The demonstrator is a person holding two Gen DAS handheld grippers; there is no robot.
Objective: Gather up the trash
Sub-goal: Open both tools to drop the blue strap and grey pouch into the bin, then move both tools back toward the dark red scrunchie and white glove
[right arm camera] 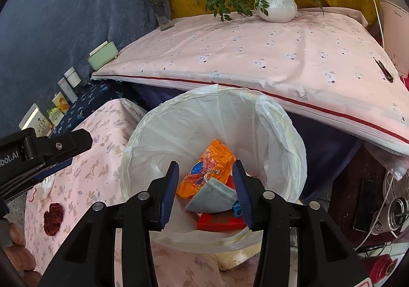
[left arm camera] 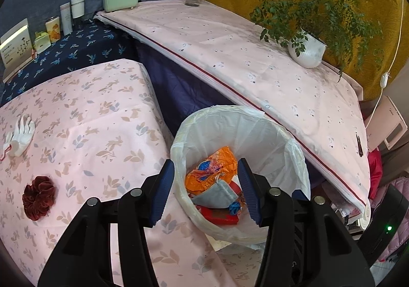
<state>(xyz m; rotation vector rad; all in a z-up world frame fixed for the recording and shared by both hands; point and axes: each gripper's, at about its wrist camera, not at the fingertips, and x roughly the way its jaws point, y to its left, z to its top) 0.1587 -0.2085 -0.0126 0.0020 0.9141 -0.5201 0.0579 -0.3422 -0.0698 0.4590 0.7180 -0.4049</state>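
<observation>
At the lower centre of the right wrist view, the grey pouch (right arm camera: 212, 197) is covering part of the red box (right arm camera: 219, 223). The left gripper (right arm camera: 46, 149) is being cut off by the left edge, hiding its fingertips.

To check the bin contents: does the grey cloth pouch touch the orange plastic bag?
Touching: the right wrist view shows the grey cloth pouch overlapping the orange plastic bag.

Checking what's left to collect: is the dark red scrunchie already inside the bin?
No: the scrunchie lies on the pink rabbit-print cloth, left of the bin.
</observation>
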